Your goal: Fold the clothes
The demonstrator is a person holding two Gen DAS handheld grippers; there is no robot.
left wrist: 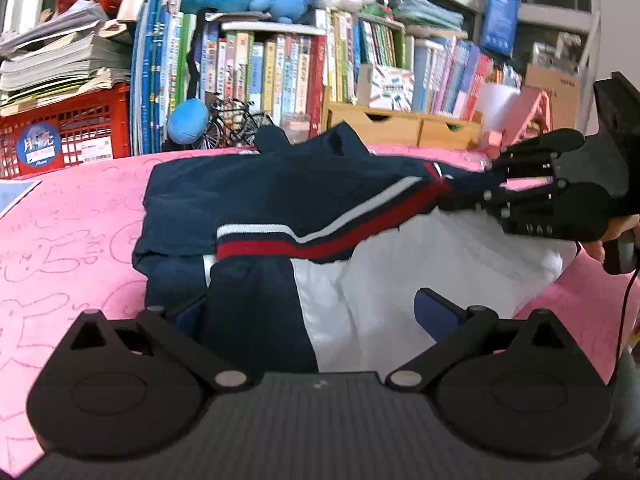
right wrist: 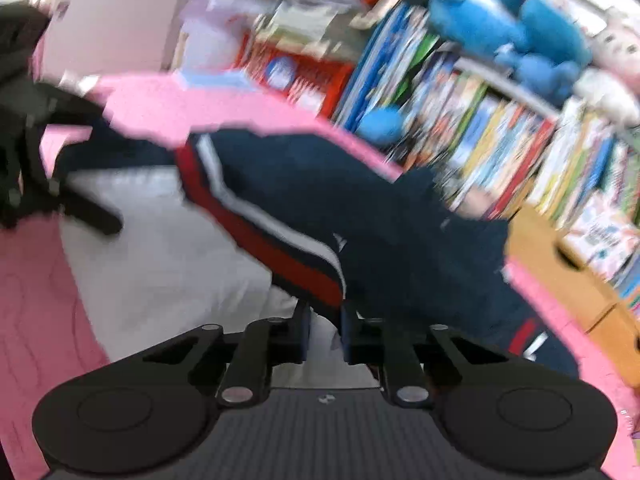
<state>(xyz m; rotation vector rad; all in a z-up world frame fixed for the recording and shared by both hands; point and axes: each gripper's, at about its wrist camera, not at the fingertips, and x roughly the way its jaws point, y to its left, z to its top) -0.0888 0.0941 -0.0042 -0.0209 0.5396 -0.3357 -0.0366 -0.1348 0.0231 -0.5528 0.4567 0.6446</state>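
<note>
The right tongs (right wrist: 325, 334) are pinching the striped edge of the navy, white and red jacket (left wrist: 280, 204). The left tongs (left wrist: 316, 312) stand spread, the jacket's near hem between their 2 fingers, on the pink blanket (left wrist: 72, 240).

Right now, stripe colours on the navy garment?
Red and white stripes on the navy garment; clearest in the left wrist view.

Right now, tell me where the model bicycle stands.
In the left wrist view, the model bicycle stands upper left of centre, behind the navy garment, before the row of books, beside a blue plush ball.
</note>
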